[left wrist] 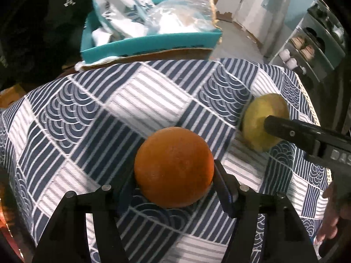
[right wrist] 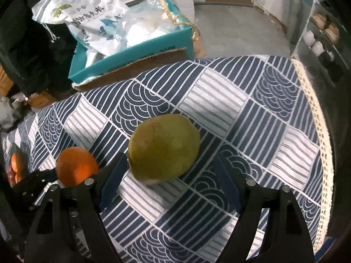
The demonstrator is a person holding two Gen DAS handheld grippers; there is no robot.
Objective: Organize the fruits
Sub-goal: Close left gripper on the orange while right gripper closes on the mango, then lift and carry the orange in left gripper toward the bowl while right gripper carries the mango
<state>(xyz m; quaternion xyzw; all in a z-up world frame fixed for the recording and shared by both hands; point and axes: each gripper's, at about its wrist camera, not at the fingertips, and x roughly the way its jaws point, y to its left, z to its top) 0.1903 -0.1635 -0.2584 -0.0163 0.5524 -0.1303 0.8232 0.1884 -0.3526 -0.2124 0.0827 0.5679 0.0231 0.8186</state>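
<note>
An orange [left wrist: 174, 166] sits between the fingers of my left gripper [left wrist: 173, 182], which is shut on it just above the patterned tablecloth [left wrist: 136, 100]. The orange also shows at the lower left of the right wrist view [right wrist: 75, 166]. A yellow-green fruit [right wrist: 163, 148] lies on the cloth between the fingers of my right gripper [right wrist: 173, 182]. The left finger touches it; the right finger stands apart, so the jaws are open. In the left wrist view this fruit [left wrist: 261, 118] is at the right, partly behind the right gripper's finger [left wrist: 285, 131].
A teal box [left wrist: 151, 41] stuffed with plastic bags [right wrist: 94, 19] stands beyond the table's far edge. A shelf with cups [left wrist: 307, 50] is at the far right. More oranges [right wrist: 15, 166] show at the far left. The cloth's lace edge [right wrist: 318, 118] marks the right side.
</note>
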